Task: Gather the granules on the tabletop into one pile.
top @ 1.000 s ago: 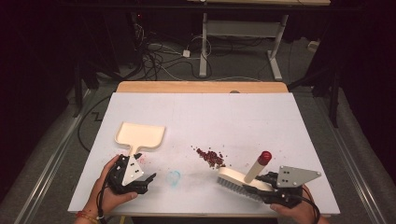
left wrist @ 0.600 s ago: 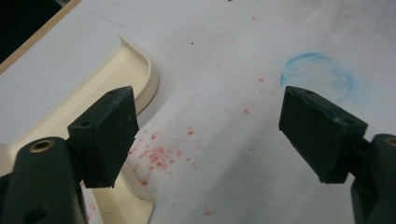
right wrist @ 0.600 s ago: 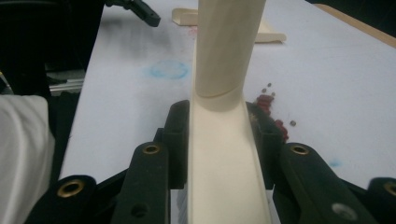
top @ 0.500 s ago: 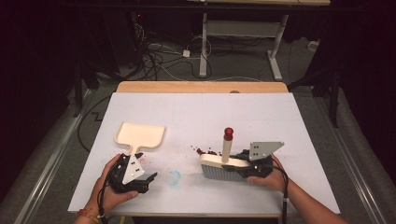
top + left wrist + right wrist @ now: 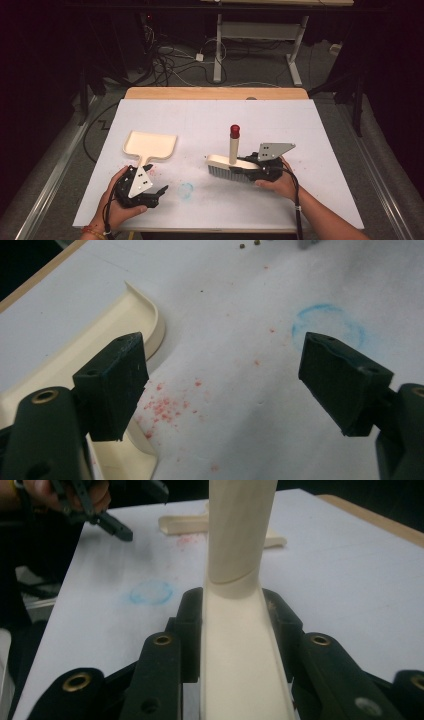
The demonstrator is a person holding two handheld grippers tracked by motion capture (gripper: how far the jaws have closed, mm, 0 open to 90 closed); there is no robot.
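White and matte, the table top [image 5: 320, 130] is spreading under everything, its far edge showing a strip of pale wood, and it is carrying faint pink specks and a smudged blue ring [image 5: 327, 326] drawn on the surface.

Cream and smooth, the dustpan [image 5: 149, 146] is lying flat on the left half with its raised curved rim and its short handle pointing toward the person. It is looking like rigid, light plastic, so I judge it will be sliding easily on this slick surface unless it is being pinned or held by that handle.

Right of centre, the brush [image 5: 231, 169] is standing on its grey bristles, its cream back long and narrow, its round pale handle rising upright to a red tip. It is probably light and stiff in the body but springy at the bristles; the flat back is giving two parallel sides to pinch, which seems the surest hold.

The right gripper [image 5: 255, 170] is doing just that, its black jaws pressing on either side of the brush's back near the foot of the handle. The left gripper [image 5: 150, 196] is resting beside the dustpan's handle with its jaws spread wide and nothing between them.

A few dark crumbs [image 5: 249, 244] are lying near the bristles, too small to identify.
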